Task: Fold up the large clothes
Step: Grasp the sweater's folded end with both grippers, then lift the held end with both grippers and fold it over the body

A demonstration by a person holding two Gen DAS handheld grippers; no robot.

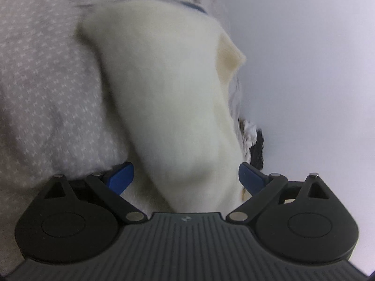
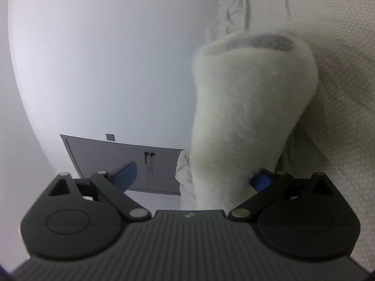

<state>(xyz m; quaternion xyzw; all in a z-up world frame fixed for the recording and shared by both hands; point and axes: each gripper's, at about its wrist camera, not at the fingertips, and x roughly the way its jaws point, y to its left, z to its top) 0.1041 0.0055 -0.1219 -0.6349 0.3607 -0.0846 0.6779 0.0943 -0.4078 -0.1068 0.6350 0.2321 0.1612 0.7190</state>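
Fleece (image 1: 168,98) fills my left view: a thick cream fold runs away from the left gripper (image 1: 186,175), whose blue fingers (image 1: 120,175) are spread wide on either side of it, not pinching. To its left I see patterned bedding (image 1: 46,82); to its right, a pale wall (image 1: 304,58). In my right view the right gripper (image 2: 194,175) is wide open too, with a fleece sleeve end (image 2: 248,105) standing between the fingers and hiding most of the right one (image 2: 261,180). A grey cabinet (image 2: 159,166) is behind the left finger. White bedding lies on the right.
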